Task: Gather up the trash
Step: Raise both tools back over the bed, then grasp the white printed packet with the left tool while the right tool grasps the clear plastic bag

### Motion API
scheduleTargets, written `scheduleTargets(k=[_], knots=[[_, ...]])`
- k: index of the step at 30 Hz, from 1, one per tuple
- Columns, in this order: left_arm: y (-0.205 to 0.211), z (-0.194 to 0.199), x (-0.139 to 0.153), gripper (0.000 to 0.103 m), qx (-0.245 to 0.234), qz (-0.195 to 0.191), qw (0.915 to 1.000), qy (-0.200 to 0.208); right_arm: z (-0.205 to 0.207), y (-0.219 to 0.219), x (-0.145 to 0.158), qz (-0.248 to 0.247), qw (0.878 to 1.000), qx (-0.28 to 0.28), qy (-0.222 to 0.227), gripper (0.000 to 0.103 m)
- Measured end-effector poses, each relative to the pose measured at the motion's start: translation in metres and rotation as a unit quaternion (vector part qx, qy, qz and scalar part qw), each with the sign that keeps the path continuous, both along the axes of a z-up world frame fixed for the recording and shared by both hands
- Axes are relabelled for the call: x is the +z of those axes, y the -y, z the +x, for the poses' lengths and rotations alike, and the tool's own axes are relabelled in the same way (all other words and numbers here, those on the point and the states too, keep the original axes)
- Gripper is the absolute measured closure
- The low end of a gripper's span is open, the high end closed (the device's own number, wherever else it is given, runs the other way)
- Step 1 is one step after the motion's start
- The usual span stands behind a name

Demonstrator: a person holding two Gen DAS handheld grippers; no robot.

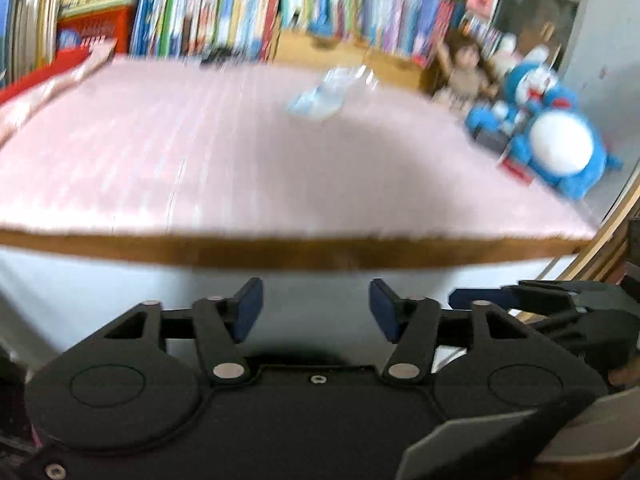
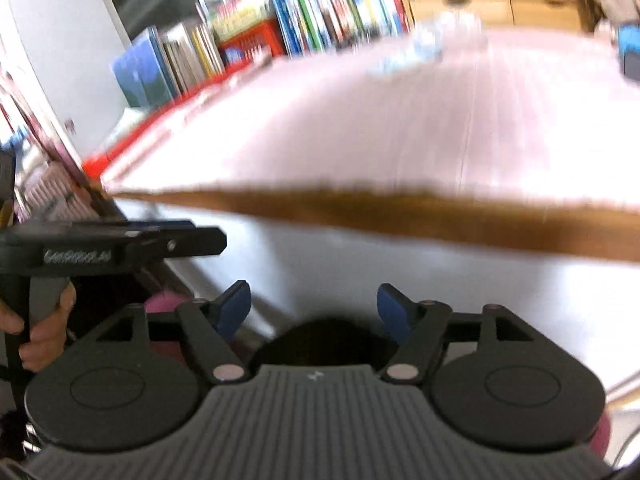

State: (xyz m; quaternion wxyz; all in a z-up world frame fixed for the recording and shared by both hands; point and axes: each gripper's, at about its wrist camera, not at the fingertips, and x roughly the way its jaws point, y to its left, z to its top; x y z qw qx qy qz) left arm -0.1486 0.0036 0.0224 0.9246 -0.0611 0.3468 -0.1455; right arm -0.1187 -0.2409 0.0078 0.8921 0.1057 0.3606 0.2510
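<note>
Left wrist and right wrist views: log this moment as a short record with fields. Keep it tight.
surface: table with pink striped cover, brown front edge
trash: crumpled clear plastic piece, far side of table, blurred
left gripper: open, nothing between fingers, short of table edge
right gripper: open, empty, short of table edge
background: bookshelf, doll, blue plush toy at table's right end
image quality: motion-blurred

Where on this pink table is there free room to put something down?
Most of the pink table is bare, from the near wooden edge to the clear wrapper at the far side. The right far corner is crowded with plush toys and a doll.
</note>
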Motion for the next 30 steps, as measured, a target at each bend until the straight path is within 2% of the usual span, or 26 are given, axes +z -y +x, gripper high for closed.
scheduleTargets(k=[3,7,15,23,26,30], knots=[[0.005,0.008,0.018,0.03,-0.004,-0.006,0.9993,0.037,0.014,0.01,0.018,0.006,0.999,-0.016,0.034,0.017],[0.011,0.034,0.029,0.026,0.013,0.003,0.9977,0.066,0.04,0.022,0.035,0.003,0.997,-0.046,0.06,0.013],[0.002,0.12,0.04,0.021,0.054,-0.036,0.9939,0.089,0.1,0.05,0.059,0.021,0.991,-0.11,0.077,0.002],[0.016,0.226,0.029,0.021,0.091,-0.032,0.9931,0.066,0.183,0.064,0.069,-0.001,0.984,-0.161,0.073,0.0],[0.029,0.256,0.015,0.021,0.09,-0.021,0.9944,0.052,0.218,0.073,0.064,0.01,0.982,-0.179,0.056,0.0],[0.049,0.279,-0.005,0.018,0.079,0.002,0.9954,0.053,0.26,0.08,0.048,0.024,0.98,-0.196,0.035,0.0]])
